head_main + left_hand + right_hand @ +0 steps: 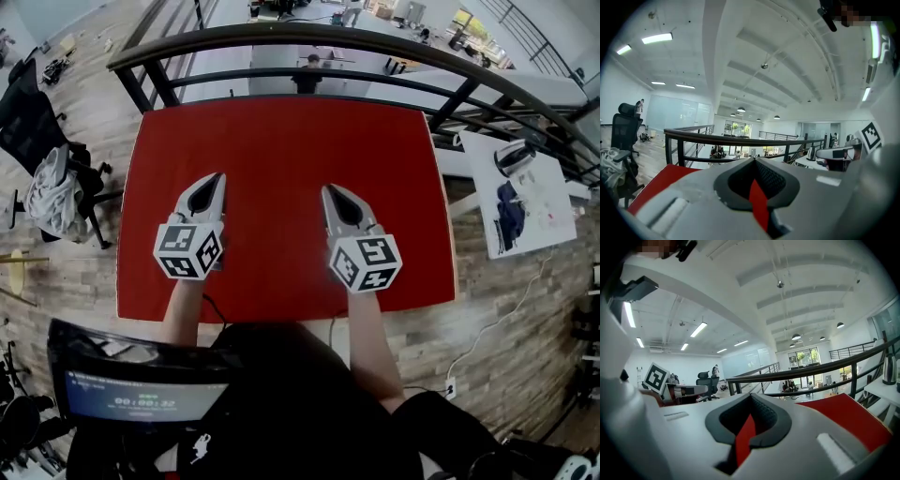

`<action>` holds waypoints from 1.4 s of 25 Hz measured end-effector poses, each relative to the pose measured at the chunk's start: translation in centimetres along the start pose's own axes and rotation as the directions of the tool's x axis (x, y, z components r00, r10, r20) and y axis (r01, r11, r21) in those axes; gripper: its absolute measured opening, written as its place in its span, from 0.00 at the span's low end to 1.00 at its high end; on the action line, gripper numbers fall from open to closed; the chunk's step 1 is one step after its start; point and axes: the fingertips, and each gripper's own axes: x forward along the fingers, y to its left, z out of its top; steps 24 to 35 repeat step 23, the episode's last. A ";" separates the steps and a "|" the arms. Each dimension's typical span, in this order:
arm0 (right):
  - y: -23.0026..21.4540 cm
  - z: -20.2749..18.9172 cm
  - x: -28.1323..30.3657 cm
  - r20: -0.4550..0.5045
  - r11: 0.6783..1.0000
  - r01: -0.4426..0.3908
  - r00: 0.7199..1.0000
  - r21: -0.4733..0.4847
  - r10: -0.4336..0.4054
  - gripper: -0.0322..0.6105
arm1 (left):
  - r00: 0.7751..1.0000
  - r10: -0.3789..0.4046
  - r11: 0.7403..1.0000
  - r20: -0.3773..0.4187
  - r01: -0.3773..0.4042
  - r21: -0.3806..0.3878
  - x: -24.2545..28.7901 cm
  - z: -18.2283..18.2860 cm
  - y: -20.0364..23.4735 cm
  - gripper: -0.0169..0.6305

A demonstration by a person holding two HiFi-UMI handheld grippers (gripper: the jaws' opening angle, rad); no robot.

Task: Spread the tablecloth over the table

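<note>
Over the red tablecloth (pixel 281 131), head view: your left gripper (pixel 217 178) and right gripper (pixel 331 191) hover side by side, equally near it; it lies flat, reaching the railing (pixel 309 36). Left gripper view: jaws together, holding nothing, cloth below, railing ahead. Right gripper view: likewise.

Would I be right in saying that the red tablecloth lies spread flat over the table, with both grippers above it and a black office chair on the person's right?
Not quite: the black office chair stands on the person's left, as the head view shows. The rest is right: the red tablecloth lies spread flat, with the left gripper and the right gripper above it.
</note>
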 end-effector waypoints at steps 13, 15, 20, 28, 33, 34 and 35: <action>4.0 2.6 -0.5 0.043 0.998 0.058 0.997 -0.011 -0.057 0.06 | 0.997 -0.061 0.998 0.043 0.061 0.000 -3.7 2.9 1.5 0.03; 4.3 2.8 -0.4 0.046 0.998 0.057 0.997 -0.015 -0.057 0.06 | 0.997 -0.067 0.998 0.042 0.067 0.002 -3.8 3.0 1.5 0.03; 5.2 2.9 -0.2 0.046 0.998 0.062 0.997 -0.022 -0.061 0.06 | 0.996 -0.084 0.996 0.040 0.084 0.010 -4.3 3.2 1.8 0.03; 5.8 3.2 0.1 0.049 0.998 0.064 0.997 -0.025 -0.063 0.06 | 0.995 -0.090 0.996 0.039 0.089 0.016 -4.6 3.5 2.4 0.03; 5.8 3.2 0.1 0.049 0.998 0.064 0.997 -0.025 -0.063 0.06 | 0.995 -0.090 0.996 0.039 0.089 0.016 -4.6 3.5 2.4 0.03; 5.8 3.2 0.1 0.049 0.998 0.064 0.997 -0.025 -0.063 0.06 | 0.995 -0.090 0.996 0.039 0.089 0.016 -4.6 3.5 2.4 0.03; 5.8 3.2 0.1 0.049 0.998 0.064 0.997 -0.025 -0.063 0.06 | 0.995 -0.090 0.996 0.039 0.089 0.016 -4.6 3.5 2.4 0.03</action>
